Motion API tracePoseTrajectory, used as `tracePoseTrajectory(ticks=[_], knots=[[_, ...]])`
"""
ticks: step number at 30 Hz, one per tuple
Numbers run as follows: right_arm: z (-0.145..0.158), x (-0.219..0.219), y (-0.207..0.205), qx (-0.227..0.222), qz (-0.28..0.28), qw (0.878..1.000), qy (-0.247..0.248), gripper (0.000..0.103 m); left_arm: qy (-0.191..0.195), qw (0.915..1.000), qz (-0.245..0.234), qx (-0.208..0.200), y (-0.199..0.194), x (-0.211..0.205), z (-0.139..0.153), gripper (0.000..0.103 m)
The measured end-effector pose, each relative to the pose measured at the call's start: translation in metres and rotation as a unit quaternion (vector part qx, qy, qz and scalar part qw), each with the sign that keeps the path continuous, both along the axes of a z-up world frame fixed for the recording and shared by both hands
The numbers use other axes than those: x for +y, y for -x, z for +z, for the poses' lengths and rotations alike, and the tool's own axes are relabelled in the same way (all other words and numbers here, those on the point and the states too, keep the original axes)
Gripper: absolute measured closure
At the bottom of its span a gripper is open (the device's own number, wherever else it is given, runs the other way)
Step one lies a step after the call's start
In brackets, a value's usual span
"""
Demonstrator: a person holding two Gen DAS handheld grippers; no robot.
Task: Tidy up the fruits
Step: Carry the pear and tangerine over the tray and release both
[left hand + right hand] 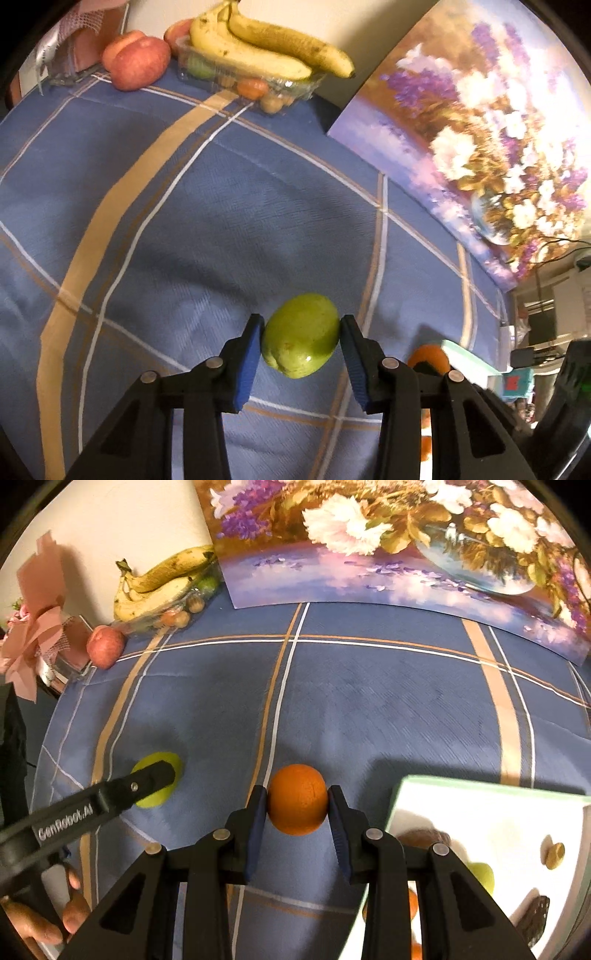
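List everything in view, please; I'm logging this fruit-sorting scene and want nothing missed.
green fruit: one, between the left gripper's pads
orange: one, between the right gripper's pads
bananas: one bunch, yellow, spotted, on the clear container
clear container: one, holds small fruits, far edge
red apples: at least two, beside the container
white tray: one, green-rimmed, near right, holds fruits
tablecloth: one, blue plaid
flower painting: one, against the wall
pink bouquet: one, far left
left gripper: black, blue pads
right gripper: black, blue pads
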State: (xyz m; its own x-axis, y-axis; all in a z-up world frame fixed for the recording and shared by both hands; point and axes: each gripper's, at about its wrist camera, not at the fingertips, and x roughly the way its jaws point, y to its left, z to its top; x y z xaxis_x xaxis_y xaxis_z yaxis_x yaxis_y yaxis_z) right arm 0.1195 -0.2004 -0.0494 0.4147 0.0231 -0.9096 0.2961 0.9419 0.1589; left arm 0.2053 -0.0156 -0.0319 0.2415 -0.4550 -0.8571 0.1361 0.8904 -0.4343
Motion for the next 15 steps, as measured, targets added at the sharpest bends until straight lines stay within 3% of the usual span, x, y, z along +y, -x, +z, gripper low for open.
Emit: tracePoseTrajectory(ticks=[8, 15], knots=[[0.035, 0.006, 0.059, -0.021, -0.007, 1.0, 0.016, 0.068, 0.004, 0.9992, -0.03, -0.026, 0.053, -0.02, 0.039, 0.058], [0.054, -0.011, 0.121, -0.019, -0.042, 0.998, 0.046, 0.068, 0.003, 0.9957, -0.091, -0.016, 0.089, -0.047, 0.04, 0.058]])
